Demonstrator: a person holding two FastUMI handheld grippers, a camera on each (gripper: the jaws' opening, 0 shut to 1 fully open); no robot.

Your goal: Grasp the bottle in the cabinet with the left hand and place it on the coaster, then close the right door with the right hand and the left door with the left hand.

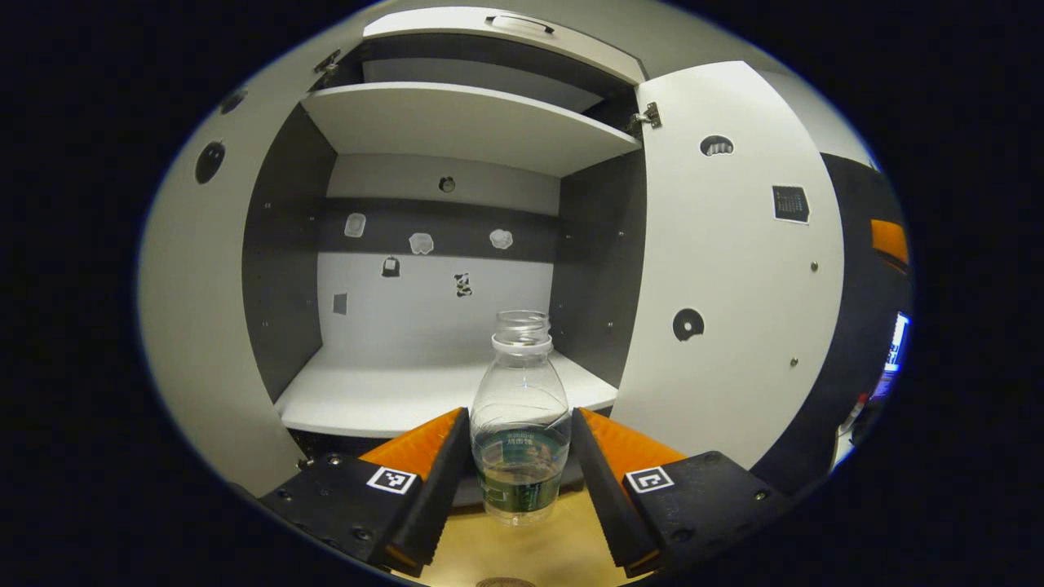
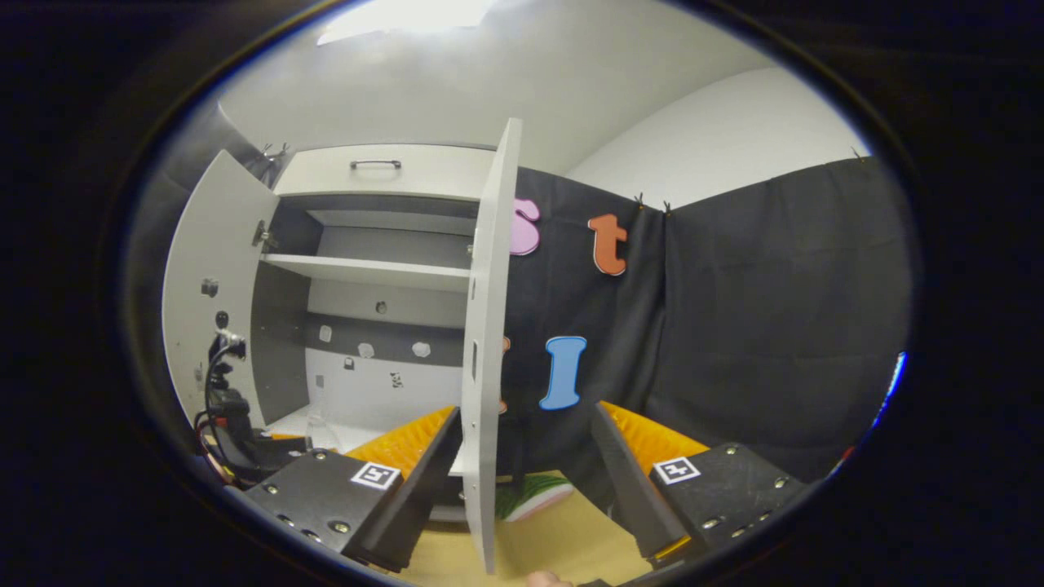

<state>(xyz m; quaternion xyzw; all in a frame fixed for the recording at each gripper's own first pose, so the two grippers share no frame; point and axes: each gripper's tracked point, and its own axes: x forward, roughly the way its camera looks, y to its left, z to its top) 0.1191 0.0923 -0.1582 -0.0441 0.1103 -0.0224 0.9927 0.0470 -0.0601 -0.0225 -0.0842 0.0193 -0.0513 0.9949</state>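
A: We've got the bottle standing upright between the left gripper fingers, out in front of the cabinet over the wooden table. Whether both fingers press, we cannot tell.

B: A coaster edge may peek just below us. Our right gripper hangs spread, the right door edge-on between its fingers.

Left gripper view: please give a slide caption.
Left gripper straddling an uncapped bottle before the open cabinet.
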